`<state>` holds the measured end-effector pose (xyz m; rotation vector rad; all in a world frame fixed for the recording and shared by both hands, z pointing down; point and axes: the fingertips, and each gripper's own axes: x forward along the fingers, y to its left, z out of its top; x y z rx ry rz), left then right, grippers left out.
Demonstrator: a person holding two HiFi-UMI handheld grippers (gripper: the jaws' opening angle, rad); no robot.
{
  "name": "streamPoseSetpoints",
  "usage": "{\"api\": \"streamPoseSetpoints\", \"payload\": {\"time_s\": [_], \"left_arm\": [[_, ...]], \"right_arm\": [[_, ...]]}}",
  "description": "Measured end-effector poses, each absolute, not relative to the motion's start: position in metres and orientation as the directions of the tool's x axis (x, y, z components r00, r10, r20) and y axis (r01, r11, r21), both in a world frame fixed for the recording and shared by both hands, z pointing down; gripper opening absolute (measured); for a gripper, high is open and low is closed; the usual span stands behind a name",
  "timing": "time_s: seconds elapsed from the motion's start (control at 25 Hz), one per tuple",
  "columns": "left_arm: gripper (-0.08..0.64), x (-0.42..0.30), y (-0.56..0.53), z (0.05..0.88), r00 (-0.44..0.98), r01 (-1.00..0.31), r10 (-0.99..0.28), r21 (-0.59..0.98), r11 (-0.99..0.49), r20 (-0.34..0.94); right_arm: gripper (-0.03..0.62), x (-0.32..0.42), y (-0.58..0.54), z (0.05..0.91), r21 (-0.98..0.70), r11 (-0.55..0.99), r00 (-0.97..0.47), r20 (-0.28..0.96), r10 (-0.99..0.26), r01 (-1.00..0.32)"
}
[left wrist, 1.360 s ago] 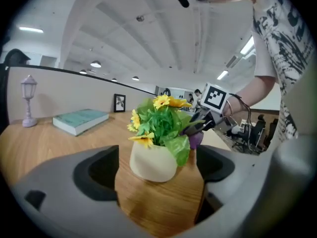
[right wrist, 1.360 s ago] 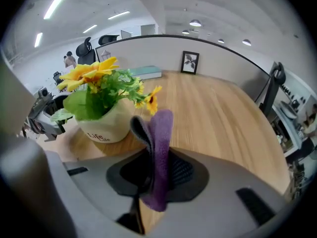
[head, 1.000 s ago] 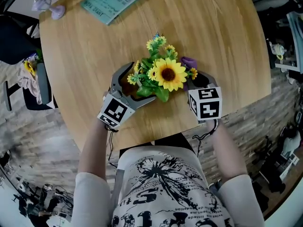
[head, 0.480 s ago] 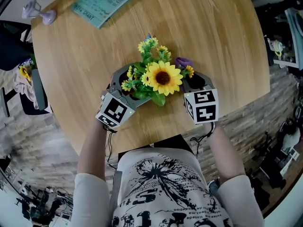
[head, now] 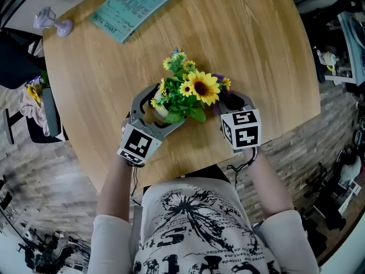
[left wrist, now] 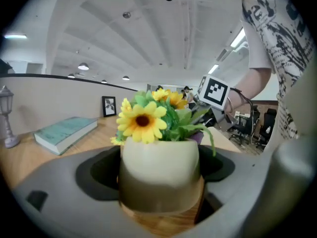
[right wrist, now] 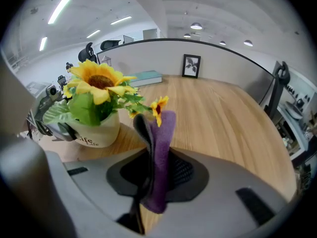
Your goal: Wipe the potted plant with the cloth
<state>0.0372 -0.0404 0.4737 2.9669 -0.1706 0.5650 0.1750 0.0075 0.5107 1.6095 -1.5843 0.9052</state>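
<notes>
The potted plant, a sunflower bunch in a cream pot, stands near the front edge of the round wooden table. My left gripper reaches in from the left. Its jaws have just been closing with the pot between them, and the pads now sit against the pot's sides. The pot leans slightly in that grip. My right gripper is just right of the flowers, shut on a folded purple cloth that sticks up between its jaws. The cloth's tip is close to a small yellow bloom.
A teal book lies at the far left of the table, with a small lavender lamp figurine beyond it. A framed picture stands at the back partition. The table's front edge is right by my body.
The left jaws have drawn in onto the pot, and the plant now leans a little. The right gripper with the cloth has stayed beside the flowers.
</notes>
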Motion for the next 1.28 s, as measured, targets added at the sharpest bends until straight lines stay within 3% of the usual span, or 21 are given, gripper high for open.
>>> {"api": "streamPoseSetpoints", "payload": {"time_s": [0.48,0.88,1.28], "left_arm": [[0.486,0.026,-0.052,0.398,0.966,-0.208,-0.174,0.179,-0.962,0.192],[0.488,0.012,-0.070,0.366,0.966,-0.252,-0.231,0.215,-0.943,0.119],[0.489,0.010,-0.066,0.331,0.978,-0.206,-0.209,0.188,-0.960,0.002]], "right_arm": [[0.084,0.154,-0.001,0.485,-0.018,0.020,-0.026,0.833,-0.553,-1.000],[0.081,0.068,-0.015,0.455,-0.170,0.257,-0.297,0.727,-0.619,-0.951],[0.078,0.049,-0.036,0.416,-0.228,0.360,-0.425,0.540,-0.727,-0.905]]}}
